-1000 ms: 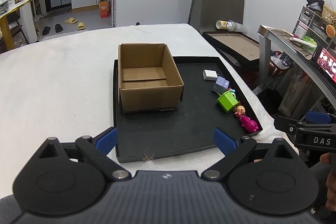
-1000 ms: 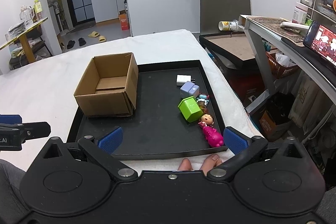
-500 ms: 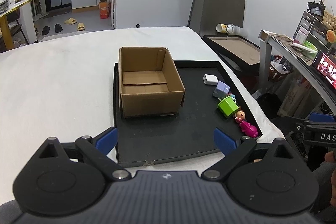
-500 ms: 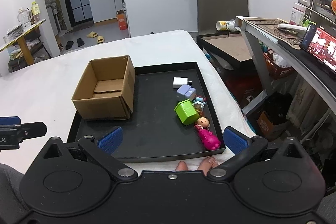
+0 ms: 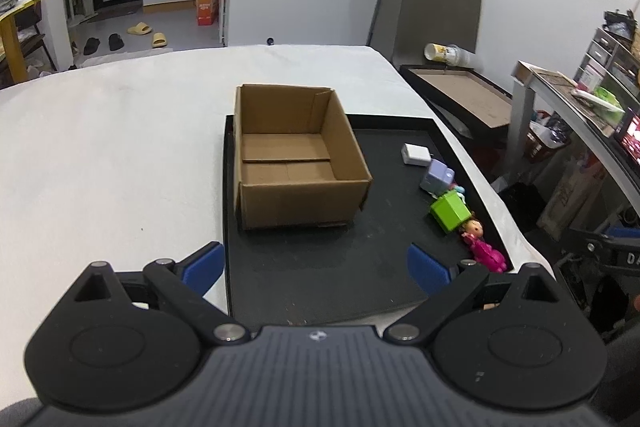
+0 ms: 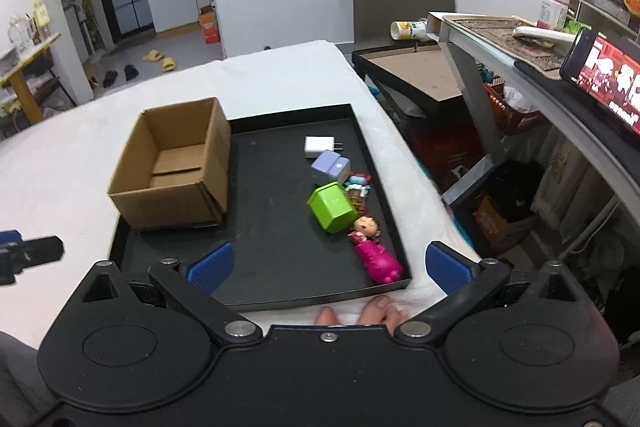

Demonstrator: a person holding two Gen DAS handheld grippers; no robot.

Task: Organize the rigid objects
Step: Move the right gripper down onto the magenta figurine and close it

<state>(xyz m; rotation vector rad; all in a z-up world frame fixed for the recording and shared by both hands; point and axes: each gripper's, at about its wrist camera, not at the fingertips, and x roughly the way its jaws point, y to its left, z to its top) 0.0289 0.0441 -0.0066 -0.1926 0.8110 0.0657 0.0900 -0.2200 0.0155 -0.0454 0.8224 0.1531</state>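
An open cardboard box [image 5: 298, 157] [image 6: 176, 167] stands empty on the left of a black tray [image 5: 320, 267] [image 6: 276, 247]. Along the tray's right edge lie a white charger [image 5: 416, 153] [image 6: 319, 146], a lilac block [image 5: 437, 177] [image 6: 330, 166], a small blue-haired figure [image 6: 359, 183], a green cube [image 5: 451, 211] [image 6: 332, 207] and a pink doll [image 5: 482, 247] [image 6: 374, 247]. My left gripper [image 5: 314, 265] is open above the tray's near left edge. My right gripper [image 6: 328, 265] is open over the tray's near edge, just short of the doll. Neither holds anything.
The tray rests on a white-covered table [image 5: 112, 147]. Off its right side are a second black tray with a cardboard sheet [image 6: 416, 67], a grey desk [image 6: 520, 39] with a lit phone [image 6: 604, 75], and clutter beneath. A person's toes [image 6: 360, 315] show under the right gripper.
Both grippers have drawn back and risen a little, so the tray and box look smaller and farther. Nothing on the tray has moved; both stay open.
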